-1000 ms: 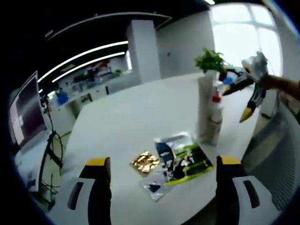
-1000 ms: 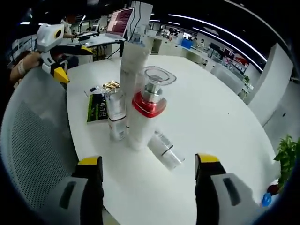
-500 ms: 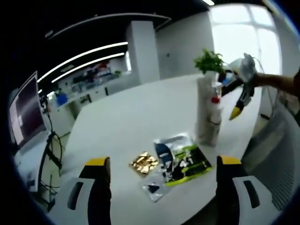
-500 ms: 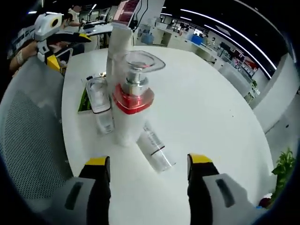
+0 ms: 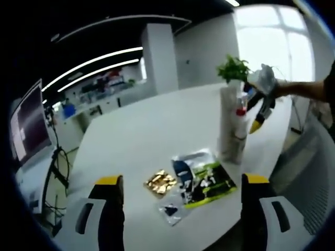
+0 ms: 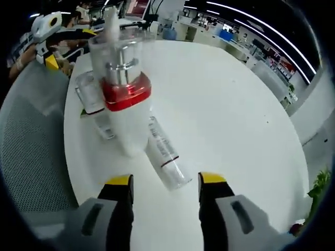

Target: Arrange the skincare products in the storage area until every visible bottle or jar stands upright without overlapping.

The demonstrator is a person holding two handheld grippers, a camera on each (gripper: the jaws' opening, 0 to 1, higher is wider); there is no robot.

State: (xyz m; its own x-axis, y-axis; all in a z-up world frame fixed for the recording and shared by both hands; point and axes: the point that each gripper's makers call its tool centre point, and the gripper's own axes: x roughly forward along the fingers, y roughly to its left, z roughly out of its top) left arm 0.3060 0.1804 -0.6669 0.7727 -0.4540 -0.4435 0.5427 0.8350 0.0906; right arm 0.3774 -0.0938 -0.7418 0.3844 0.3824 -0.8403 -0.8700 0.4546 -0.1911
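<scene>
White bench point(image 6: 235, 104) holding skincare bottles, both grippers spread apart.
Right gripper point(image 6: 163, 183), lower centre, hovers over a fallen clear tube point(image 6: 166, 161) beside an upright red-collared pump bottle point(image 6: 123, 104); left gripper point(image 5: 178, 184) holds nothing.

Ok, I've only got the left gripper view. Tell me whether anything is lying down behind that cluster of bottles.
Observer: Yes. A clear tube lies on its side on the table, beside the base of the red-collared pump bottle.
Operator: Give me the right gripper's jaws.
Observer: The right gripper is open and empty, with the tube's near end between its jaw tips.
Operator: Now check the small bottle.
Observer: The small square clear bottle stands upright, on the pump bottle's far side from the tube.
</scene>
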